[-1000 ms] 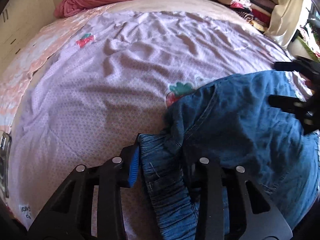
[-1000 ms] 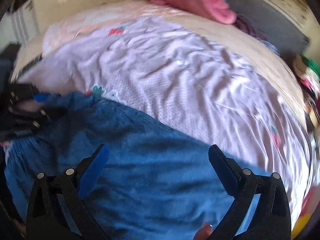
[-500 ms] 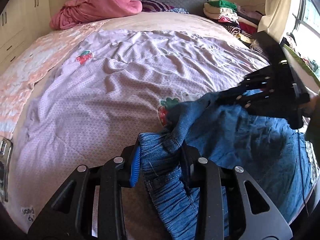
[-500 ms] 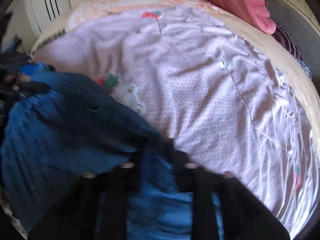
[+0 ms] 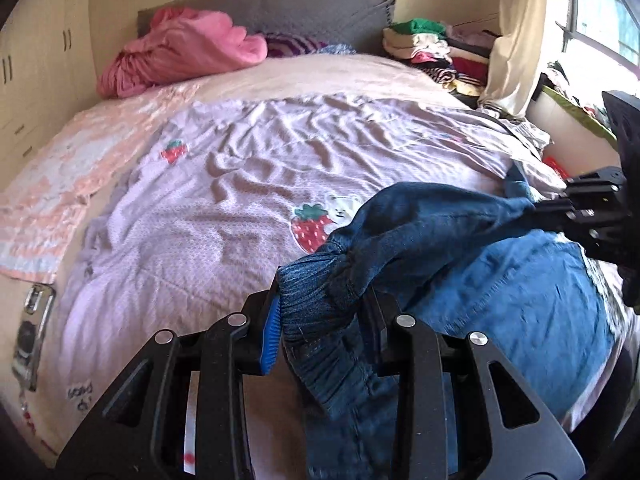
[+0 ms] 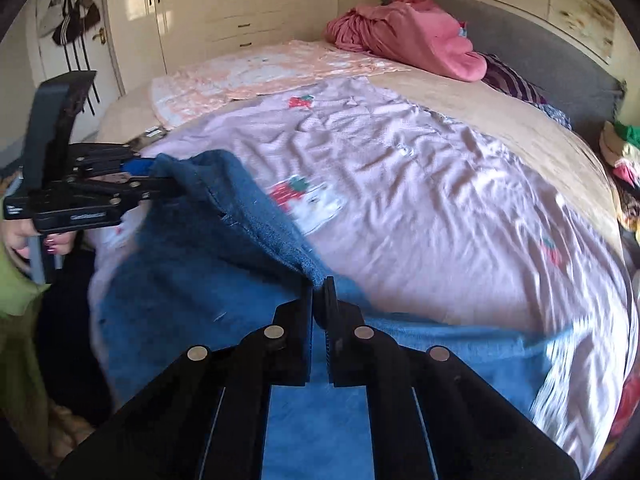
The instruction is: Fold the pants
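- Pants [image 5: 500, 300]: one pair of blue denim, lying at the near edge of the bed [image 5: 248, 184] on the lilac sheet [image 5: 240, 220], with the waistband end lifted between both tools
- left gripper [image 5: 320, 312] is clamped narrow on the bunched elastic waistband; right gripper [image 6: 319, 296] is pinched tight on a thin fold of the same edge
- Risk, as I judge it: the thin fold could slip from the right pinch if the two hands pull apart; uneven lift would twist the legs and spoil the fold
- Count: two grippers; one pink blanket [image 5: 180, 52] by the headboard; one stack of folded clothes [image 5: 432, 48] beside the bed
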A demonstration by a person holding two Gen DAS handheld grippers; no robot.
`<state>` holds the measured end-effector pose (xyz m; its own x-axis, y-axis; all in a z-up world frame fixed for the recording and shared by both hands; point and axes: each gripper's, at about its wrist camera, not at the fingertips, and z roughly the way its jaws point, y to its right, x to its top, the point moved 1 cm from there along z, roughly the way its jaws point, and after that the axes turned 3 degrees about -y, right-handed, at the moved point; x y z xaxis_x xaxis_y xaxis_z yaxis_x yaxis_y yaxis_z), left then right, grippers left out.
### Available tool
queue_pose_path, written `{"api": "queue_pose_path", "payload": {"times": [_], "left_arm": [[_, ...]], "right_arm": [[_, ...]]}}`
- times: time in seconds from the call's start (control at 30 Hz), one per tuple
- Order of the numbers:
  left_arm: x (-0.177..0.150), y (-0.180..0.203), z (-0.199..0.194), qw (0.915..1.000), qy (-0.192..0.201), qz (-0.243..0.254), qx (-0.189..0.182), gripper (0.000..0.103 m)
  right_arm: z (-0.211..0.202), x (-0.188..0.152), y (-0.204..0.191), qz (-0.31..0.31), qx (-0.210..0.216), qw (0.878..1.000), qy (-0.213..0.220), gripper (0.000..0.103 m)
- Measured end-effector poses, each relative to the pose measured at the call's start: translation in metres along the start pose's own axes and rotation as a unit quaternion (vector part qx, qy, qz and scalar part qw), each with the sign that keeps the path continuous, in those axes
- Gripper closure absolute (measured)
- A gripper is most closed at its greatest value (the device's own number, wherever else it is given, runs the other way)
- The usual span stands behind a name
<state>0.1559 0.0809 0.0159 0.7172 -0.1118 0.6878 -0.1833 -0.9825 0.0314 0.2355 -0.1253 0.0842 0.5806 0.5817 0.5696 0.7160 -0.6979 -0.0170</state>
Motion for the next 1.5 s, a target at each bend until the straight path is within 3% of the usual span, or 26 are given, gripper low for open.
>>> {"api": "queue_pose_path", "payload": {"times": [0.27,0.63,0.77,0.93,1.0,1.1,1.13,1.23,1.37,1.5], "left_arm": [[-0.053,0.016,-0.042,0.9997,0.011,0.021,-0.009,0.078],[-0.116,0.017,-0.032,0.9979,-0.056,0.031,-0.007,0.074],[-0.124,-0.002,-0.043,0.9974,-0.071,0.007,-0.006,0.070],[-0.107,-0.022,-0.086,0.9988,-0.033,-0.034,0.008,0.070],[-0.094,-0.012,-0.089,0.9986,-0.022,-0.039,-0.027,0.070],[-0.079,0.019,-0.072,0.9924,-0.023,-0.040,-0.114,0.070],[-0.077,0.032,-0.060,0.9913,-0.031,-0.031,-0.124,0.070],[-0.086,0.054,-0.034,0.9913,-0.060,-0.009,-0.117,0.070],[-0.112,0.054,-0.013,0.9916,-0.103,0.000,-0.078,0.070],[-0.124,0.055,-0.014,0.9919,-0.102,0.011,-0.075,0.070]], "right_arm": [[-0.030,-0.061,-0.065,0.023,0.022,1.000,-0.001,0.099],[0.013,-0.126,-0.116,0.059,0.067,0.995,-0.055,0.097],[0.015,-0.129,-0.114,0.078,0.077,0.993,-0.048,0.095],[0.018,-0.130,-0.118,0.077,0.079,0.993,-0.042,0.093],[0.019,-0.132,-0.117,0.088,0.091,0.991,-0.036,0.092],[0.015,-0.132,-0.118,0.093,0.086,0.991,-0.032,0.091],[0.012,-0.133,-0.117,0.100,0.089,0.991,-0.029,0.089],[-0.008,-0.136,-0.112,0.114,0.098,0.989,-0.010,0.085],[-0.040,-0.131,-0.097,0.134,0.063,0.988,0.036,0.068],[-0.034,-0.114,-0.079,0.149,0.038,0.987,0.046,0.060]]}}
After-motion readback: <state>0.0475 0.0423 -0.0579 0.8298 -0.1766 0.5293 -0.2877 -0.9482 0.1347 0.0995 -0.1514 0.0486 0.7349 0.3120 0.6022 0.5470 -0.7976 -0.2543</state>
